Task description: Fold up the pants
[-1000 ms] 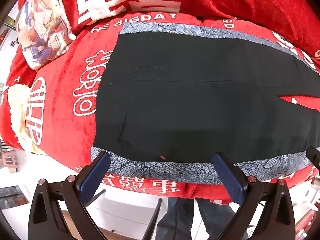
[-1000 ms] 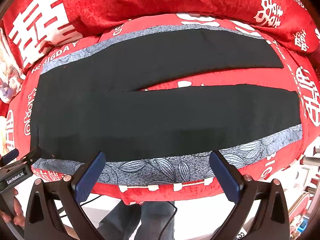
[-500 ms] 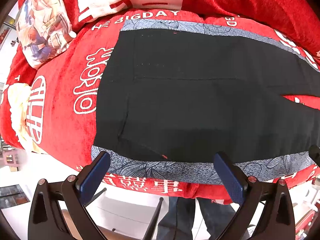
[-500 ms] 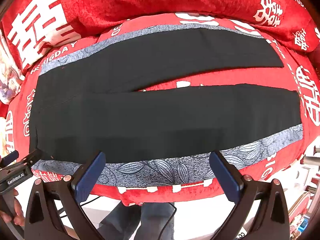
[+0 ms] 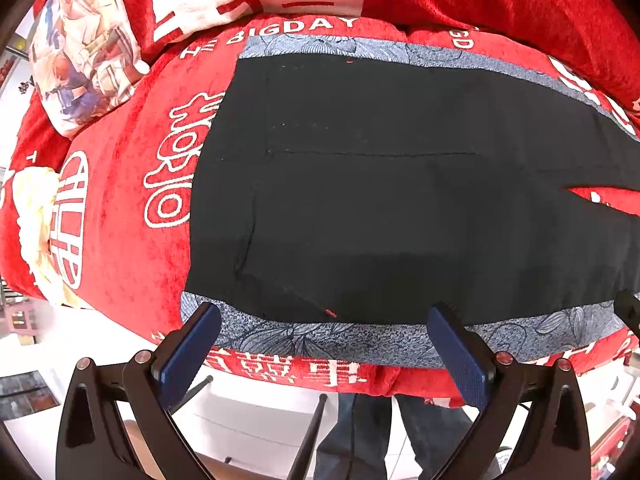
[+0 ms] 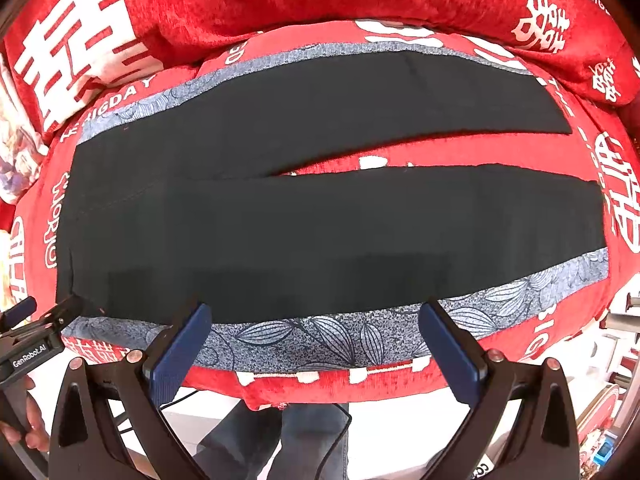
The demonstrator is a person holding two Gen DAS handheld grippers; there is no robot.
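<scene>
Your left gripper [image 5: 324,344] and right gripper [image 6: 316,340] both hang spread wide and grasp nothing, their blue pads just short of the pants' near edge. The one pair of black pants [image 6: 320,220] lies flat on the red sofa cover [image 6: 304,4], a grey leaf-print stripe [image 6: 320,336] along each outer side. Your right view takes in both legs, parted, with red showing between them; your left view shows only the waist end and a printed cushion [image 5: 80,48] beyond the waistband.
</scene>
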